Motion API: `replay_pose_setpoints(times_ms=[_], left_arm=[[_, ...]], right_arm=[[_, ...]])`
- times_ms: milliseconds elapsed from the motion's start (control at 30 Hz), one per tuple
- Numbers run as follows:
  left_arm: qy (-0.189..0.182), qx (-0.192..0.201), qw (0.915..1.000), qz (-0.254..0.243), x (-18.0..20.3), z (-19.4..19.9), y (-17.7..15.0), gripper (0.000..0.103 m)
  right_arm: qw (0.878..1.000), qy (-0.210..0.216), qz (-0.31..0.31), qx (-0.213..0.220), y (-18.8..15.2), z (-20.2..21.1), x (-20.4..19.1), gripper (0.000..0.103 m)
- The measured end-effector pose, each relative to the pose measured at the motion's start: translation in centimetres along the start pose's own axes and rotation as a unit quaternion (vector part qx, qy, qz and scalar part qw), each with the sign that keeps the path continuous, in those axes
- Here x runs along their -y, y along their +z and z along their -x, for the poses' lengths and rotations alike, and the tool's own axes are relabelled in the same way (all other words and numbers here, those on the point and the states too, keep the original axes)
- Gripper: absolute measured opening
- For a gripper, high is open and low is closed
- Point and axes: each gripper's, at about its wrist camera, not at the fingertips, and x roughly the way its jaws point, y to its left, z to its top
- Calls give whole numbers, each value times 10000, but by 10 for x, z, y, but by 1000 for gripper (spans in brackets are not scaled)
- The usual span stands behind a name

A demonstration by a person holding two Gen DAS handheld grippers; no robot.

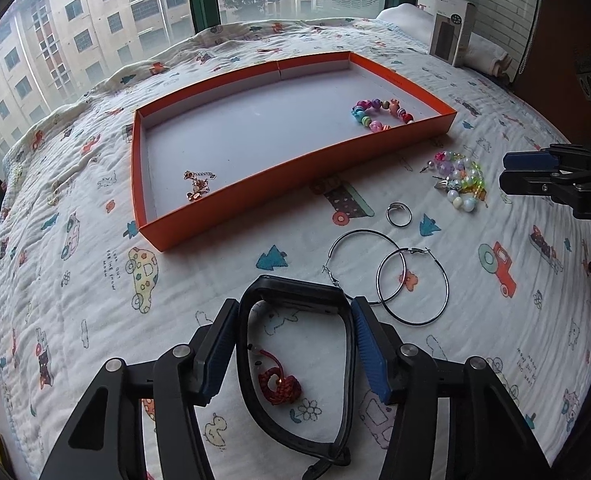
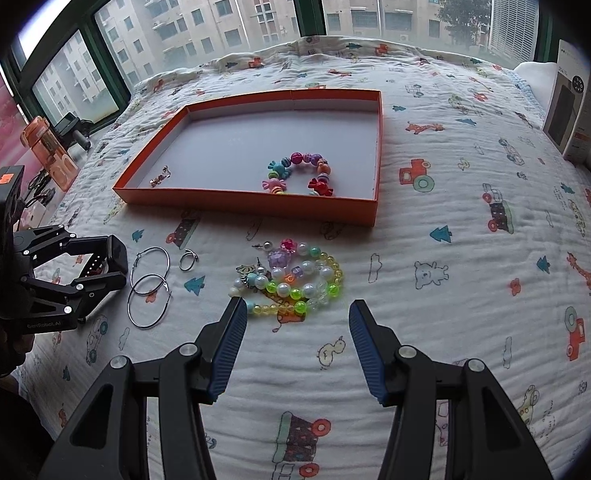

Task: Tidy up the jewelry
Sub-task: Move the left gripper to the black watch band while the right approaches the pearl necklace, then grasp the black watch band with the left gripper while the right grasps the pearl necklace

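Note:
My left gripper (image 1: 294, 328) is shut on a black watch band (image 1: 295, 288), its pads pressing the strap's two sides above the bed. A red braided cord (image 1: 277, 385) lies under it. An orange tray (image 1: 215, 210) holds a colourful bead bracelet (image 1: 379, 115) and a rose-gold chain (image 1: 197, 186). Two silver hoop earrings (image 1: 411, 286), a ring (image 1: 399, 214) and a heap of bead jewelry (image 1: 459, 180) lie in front of the tray. My right gripper (image 2: 295, 336) is open and empty, just short of the bead heap (image 2: 291, 280).
The bed is covered by a white quilt (image 2: 455, 240) with cartoon prints. A grey carton (image 2: 575, 108) stands at the right by a pillow. An orange bottle (image 2: 49, 148) and dark gear sit at the left by the window.

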Motion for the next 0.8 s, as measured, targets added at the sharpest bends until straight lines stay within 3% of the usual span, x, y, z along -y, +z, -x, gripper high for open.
replay_pose_setpoints(times_ms=[400, 667, 800], left_arm=[[87, 395, 9979, 505, -5, 26, 2, 58], [141, 614, 9940, 895, -15, 43, 4, 58], [226, 631, 9934, 929, -17, 46, 2, 58]], right_arm=[[9999, 32, -148, 38, 1, 0, 10, 58], [9999, 75, 135, -7, 12, -10, 11, 37], [9997, 114, 233, -9, 20, -15, 13, 36]])
